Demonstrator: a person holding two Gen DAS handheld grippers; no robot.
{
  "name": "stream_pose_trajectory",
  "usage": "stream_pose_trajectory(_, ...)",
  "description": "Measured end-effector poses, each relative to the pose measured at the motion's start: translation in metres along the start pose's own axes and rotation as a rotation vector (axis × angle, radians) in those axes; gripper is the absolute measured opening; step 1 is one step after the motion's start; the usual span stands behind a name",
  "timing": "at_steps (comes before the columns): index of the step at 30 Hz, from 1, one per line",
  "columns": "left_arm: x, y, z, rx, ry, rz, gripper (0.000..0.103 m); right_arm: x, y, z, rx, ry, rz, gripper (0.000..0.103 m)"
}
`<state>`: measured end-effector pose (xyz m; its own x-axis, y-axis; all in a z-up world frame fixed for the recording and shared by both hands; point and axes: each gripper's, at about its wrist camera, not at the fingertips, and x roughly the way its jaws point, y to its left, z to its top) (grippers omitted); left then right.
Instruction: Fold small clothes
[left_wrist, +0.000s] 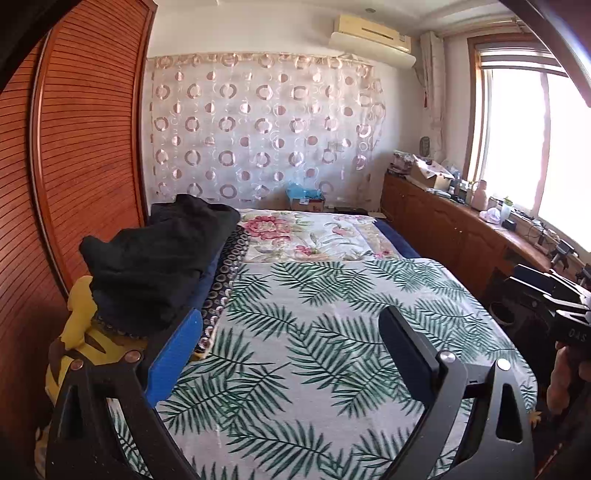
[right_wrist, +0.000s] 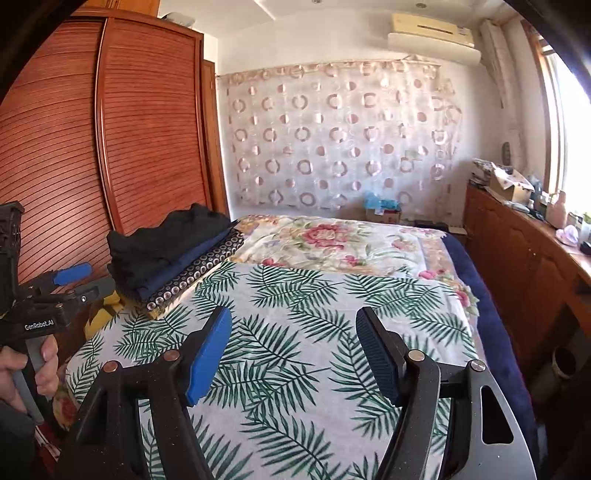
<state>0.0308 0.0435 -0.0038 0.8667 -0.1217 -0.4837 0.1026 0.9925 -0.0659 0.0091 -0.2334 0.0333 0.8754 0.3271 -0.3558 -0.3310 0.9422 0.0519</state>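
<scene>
A: Where do the clothes lie, and what do the fingers hold?

B: A stack of folded clothes (right_wrist: 173, 254) sits at the left edge of the bed (right_wrist: 491, 325), beside the wooden wardrobe (right_wrist: 147, 129): a black garment (left_wrist: 159, 254) on top, a navy piece and a dotted fabric (right_wrist: 192, 277) beneath. The leaf-print cover (left_wrist: 314, 350) in front of both grippers carries no garment. The left gripper (left_wrist: 291, 350) stands with its fingers wide apart and nothing between them; the right gripper (right_wrist: 293, 350) likewise stands well open and empty above the cover.

A: What could go wrong from here?

B: Judging by the layout, three risks appear. The stack rests close to the bed's edge, partly over a yellow plush toy (left_wrist: 85, 343); a careless nudge from the left gripper could tip it toward the wardrobe. If the next garment must come from that stack, pinching several layers at once would drag the folded pieces apart. No unfolded item shows in either view, so reaching blindly could catch the loose cover instead and rumple the working surface.
</scene>
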Motion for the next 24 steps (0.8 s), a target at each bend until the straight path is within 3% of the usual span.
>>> stream_pose_trajectory(13, -0.035, -0.03, 0.032, 0.04, -0.075, 0.008, 0.097, -0.037, 0.037, -0.002, 0.041, -0.084, -0.065, 0.072)
stream_pose_trajectory(24, -0.054, -0.039, 0.039, 0.06, -0.132, 0.035, 0.097, -0.035, 0.048, -0.019, 0.054, -0.112, -0.126, 0.072)
